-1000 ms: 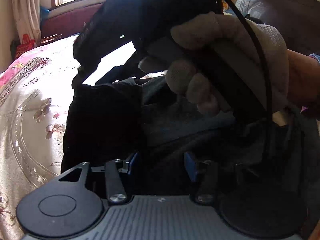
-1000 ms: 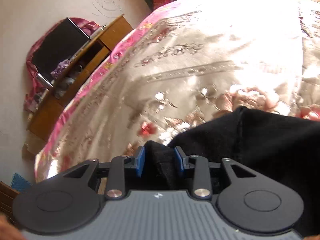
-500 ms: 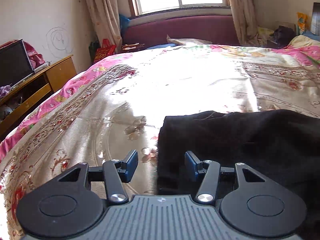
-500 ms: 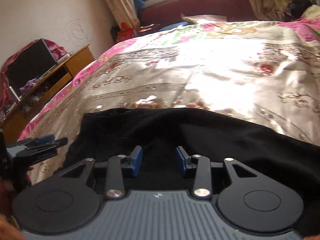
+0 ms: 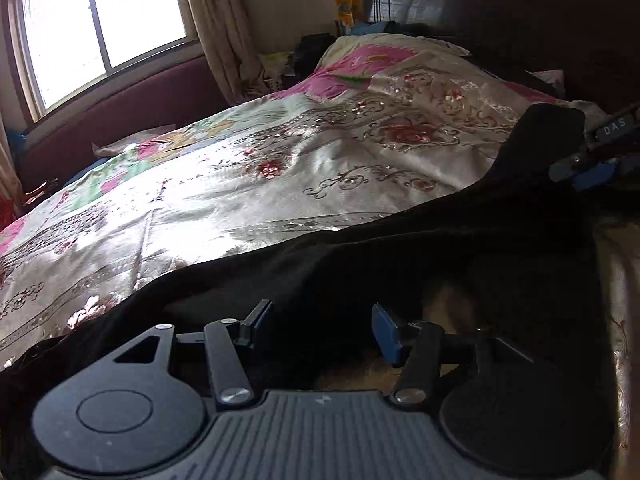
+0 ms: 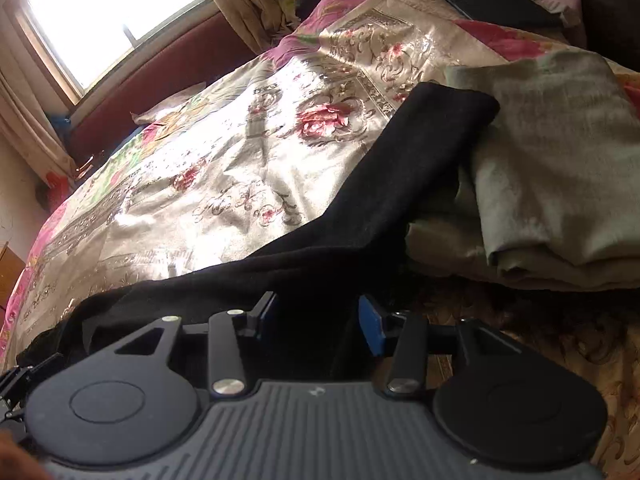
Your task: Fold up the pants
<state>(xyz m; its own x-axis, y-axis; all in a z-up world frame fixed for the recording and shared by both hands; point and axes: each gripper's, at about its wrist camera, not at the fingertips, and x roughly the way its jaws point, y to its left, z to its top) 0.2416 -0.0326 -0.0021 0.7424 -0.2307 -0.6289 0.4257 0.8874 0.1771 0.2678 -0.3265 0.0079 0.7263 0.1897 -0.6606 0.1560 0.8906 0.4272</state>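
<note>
Black pants (image 5: 400, 248) lie stretched across the floral bedspread (image 5: 240, 168), from the lower left up to the right. My left gripper (image 5: 322, 328) is low over them, its jaws opening with dark cloth lying between the blue pads. In the right wrist view the pants (image 6: 400, 184) run up to a leg end resting on a folded grey-green cloth (image 6: 560, 184). My right gripper (image 6: 318, 320) is opening too, with black cloth in the gap. The right gripper (image 5: 592, 160) also shows at the left view's right edge, by the raised pants end.
A dark headboard (image 5: 520, 20) stands at the right and a window (image 5: 100, 20) with curtains at the far left. Pillows and clutter sit at the head of the bed. A dark flat object (image 6: 492, 4) lies near the pillow. The sunlit bedspread stretches left of the pants.
Both views have swung from the foot of the bed toward the headboard. The pants, bunched under a gloved hand a second ago, now lie stretched out. The right jaws stand wider.
</note>
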